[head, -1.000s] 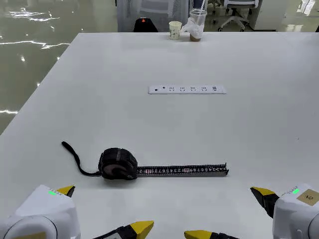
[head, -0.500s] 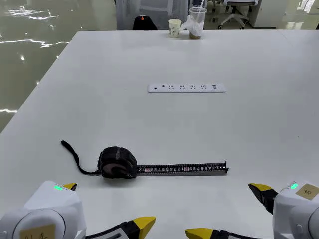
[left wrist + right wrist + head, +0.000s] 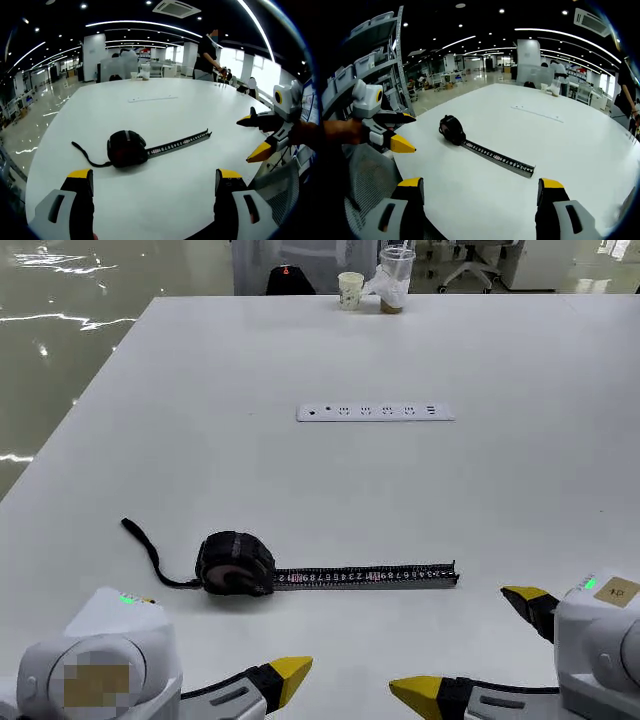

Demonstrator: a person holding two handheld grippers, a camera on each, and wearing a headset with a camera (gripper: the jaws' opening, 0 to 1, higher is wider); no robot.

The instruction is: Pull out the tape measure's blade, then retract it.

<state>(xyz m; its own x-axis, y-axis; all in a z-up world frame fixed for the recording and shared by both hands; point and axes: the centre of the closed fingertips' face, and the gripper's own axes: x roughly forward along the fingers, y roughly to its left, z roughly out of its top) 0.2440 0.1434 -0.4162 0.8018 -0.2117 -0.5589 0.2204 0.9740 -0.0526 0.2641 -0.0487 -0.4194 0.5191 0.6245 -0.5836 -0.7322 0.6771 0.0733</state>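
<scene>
- My left gripper and right gripper hang at the near edge of the table, both with jaws spread wide and nothing between them.
- Just beyond them lies the tape measure, left of centre, its strap trailing off to the left.
- Its blade runs flat to the right, touched by neither gripper.
- I judge the pull-out done; retracting is still to do, and I expect it needs one claw steadying the case.
- Farther off sits a power strip, and two cups stand at the far edge.
- Against the frames from a second ago, the blade shows the same length and the case has not shifted. Only my view has tipped, and both claws stay apart.
</scene>
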